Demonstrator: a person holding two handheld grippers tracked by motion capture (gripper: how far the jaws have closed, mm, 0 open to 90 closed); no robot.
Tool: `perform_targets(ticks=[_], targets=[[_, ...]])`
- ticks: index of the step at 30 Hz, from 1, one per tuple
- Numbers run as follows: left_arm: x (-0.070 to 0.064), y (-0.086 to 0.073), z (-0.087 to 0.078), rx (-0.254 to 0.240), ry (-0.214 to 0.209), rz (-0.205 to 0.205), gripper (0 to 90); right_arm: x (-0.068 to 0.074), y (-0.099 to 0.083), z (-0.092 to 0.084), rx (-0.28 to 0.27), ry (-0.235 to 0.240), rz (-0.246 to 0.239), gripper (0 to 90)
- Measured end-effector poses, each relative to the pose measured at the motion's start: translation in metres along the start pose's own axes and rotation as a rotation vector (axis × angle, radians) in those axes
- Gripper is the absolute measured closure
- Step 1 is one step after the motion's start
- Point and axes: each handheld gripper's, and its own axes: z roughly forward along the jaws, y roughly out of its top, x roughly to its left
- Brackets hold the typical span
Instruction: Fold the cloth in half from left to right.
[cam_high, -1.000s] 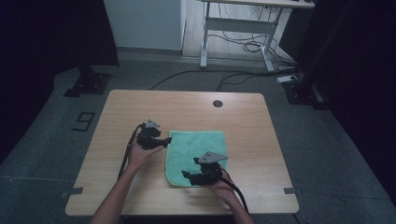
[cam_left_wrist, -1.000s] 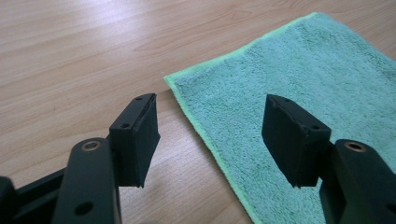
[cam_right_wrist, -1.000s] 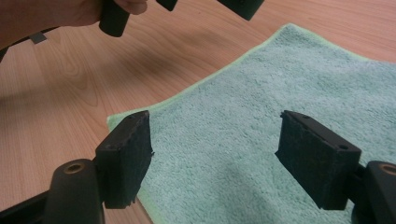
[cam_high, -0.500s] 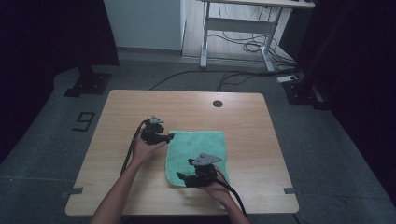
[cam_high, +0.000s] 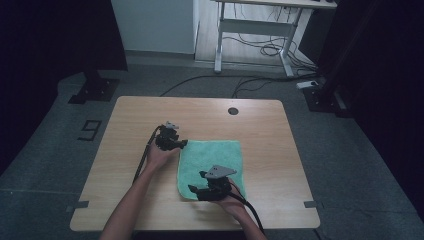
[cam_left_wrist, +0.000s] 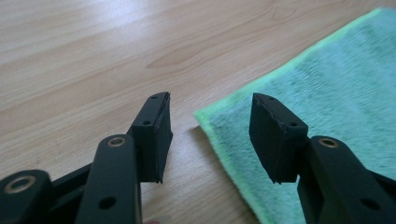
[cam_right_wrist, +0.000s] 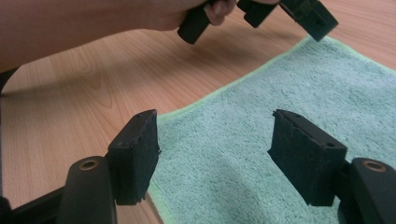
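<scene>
Currently the green towel (cam_high: 212, 165) lies flat on the wooden table (cam_high: 130, 120), right of centre toward the person's edge. Left gripper (cam_high: 176, 144) sits at its far-left corner, jaws just been closing but apart, corner between them, pads not pressing. Right gripper (cam_high: 199, 190) sits low over the near-left corner, jaws wide, just easing inward, nothing gripped.

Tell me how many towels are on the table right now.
1. A single green towel lies flat on the wooden table, right of centre on the near half, between the left gripper at its far-left corner and the right gripper at its near-left corner.
</scene>
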Motion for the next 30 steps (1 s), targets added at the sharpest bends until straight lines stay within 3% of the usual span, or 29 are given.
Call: perform_targets(ticks=[4, 11, 15, 21, 26, 30], targets=[[-0.002, -0.001, 0.002, 0.013, -0.027, 0.01, 51.7, 0.0, 0.0, 0.0, -0.005, 0.005, -0.003, 32.9], [-0.007, -0.003, 0.007, 0.054, 0.019, 0.053, 61.9, 0.001, 0.002, -0.002, -0.01, 0.004, -0.006, 34.5], [-0.008, -0.003, 0.007, 0.047, 0.01, 0.04, 67.7, 0.003, 0.002, -0.001, -0.009, 0.013, -0.011, 34.6], [-0.009, -0.003, 0.008, 0.053, -0.02, 0.017, 82.1, 0.013, 0.001, 0.009, 0.007, 0.065, -0.006, 34.6], [-0.01, -0.003, 0.008, 0.056, -0.03, -0.001, 84.9, 0.025, -0.002, 0.021, 0.033, 0.082, -0.024, 37.5], [-0.009, -0.003, 0.008, 0.054, -0.033, -0.012, 85.3, 0.032, -0.005, 0.034, 0.072, 0.056, -0.051, 43.1]])
